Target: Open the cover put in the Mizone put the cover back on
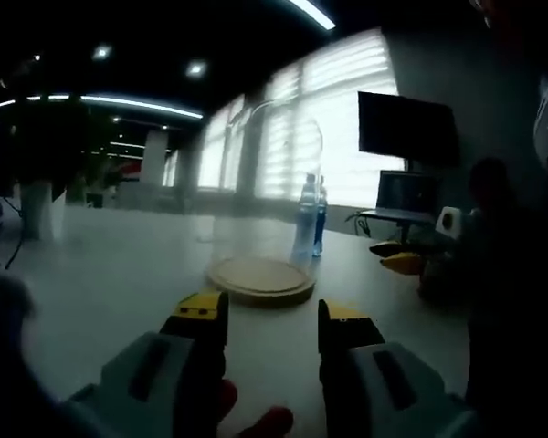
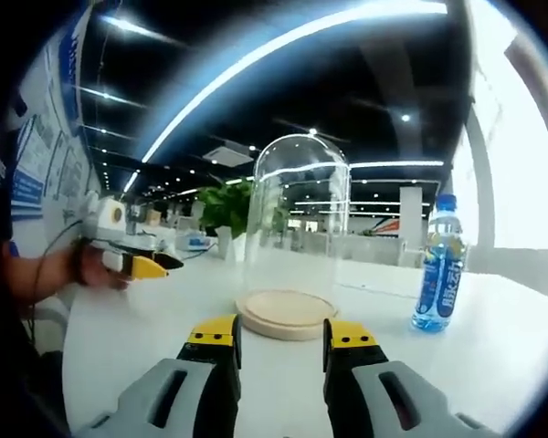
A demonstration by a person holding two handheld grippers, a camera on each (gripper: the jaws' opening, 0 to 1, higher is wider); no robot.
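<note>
In the right gripper view the glass cover point(image 2: 297, 228) sits on its wooden base point(image 2: 286, 313) at frame centre, the Mizone bottle point(image 2: 437, 265) standing apart at right on the desk point(image 2: 493, 338), while both tongs point(image 2: 281, 342) point(image 1: 272, 324) hover apart and empty, seemingly ready to lift it.

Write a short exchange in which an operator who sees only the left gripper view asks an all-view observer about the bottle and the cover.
Operator: My view is dim. Is the bottle under the glass cover?
Observer: No. The right gripper view shows it upright on the table, beside the wooden base and apart from it.
Operator: Is the cover off?
Observer: No. It sits on the base, with nothing inside.
</note>
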